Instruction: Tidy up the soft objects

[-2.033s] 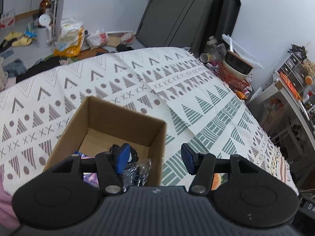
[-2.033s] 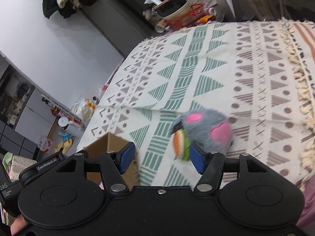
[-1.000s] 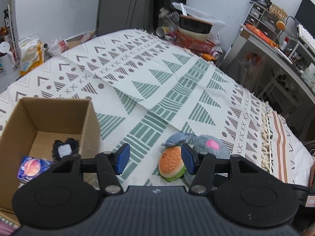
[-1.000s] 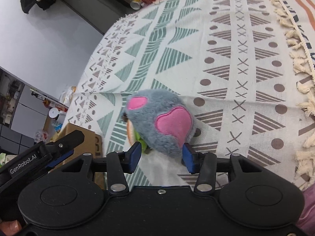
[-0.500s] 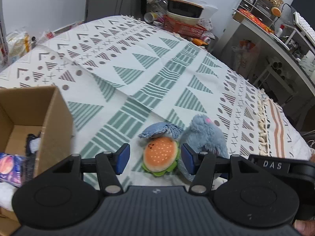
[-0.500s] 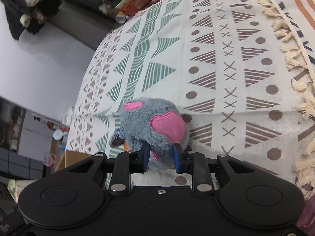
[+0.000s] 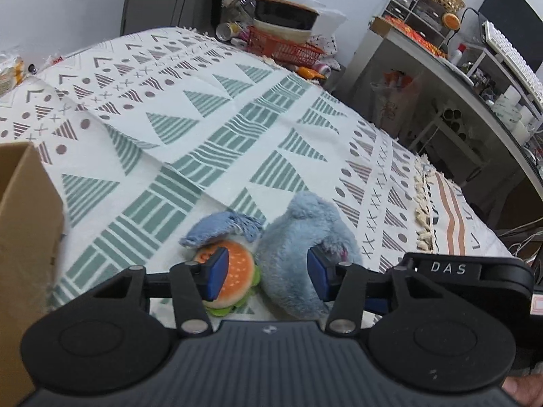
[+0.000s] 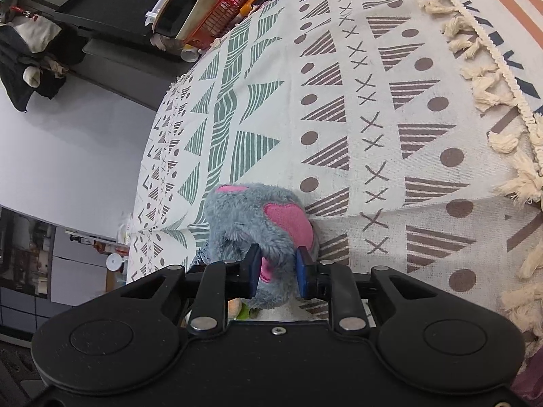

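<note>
Grey plush [image 8: 258, 224] beside burger toy [image 7: 234, 271], perhaps touching

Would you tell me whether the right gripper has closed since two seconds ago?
Yes. The right gripper has closed onto the grey plush toy lying on the patterned blanket.

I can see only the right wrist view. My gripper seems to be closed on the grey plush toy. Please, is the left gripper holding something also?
Observer: No. The left gripper is open, its fingers straddling the gap between the burger plush and the grey plush toy, gripping neither.
Operator: Is something lying on the burger? I see only a small piece of it.
Observer: Yes, a blue cloth lies over its far edge.
Operator: And where is the box?
Observer: The cardboard box stands on the bedspread at the far left of the left wrist view, apart from the toys.
</note>
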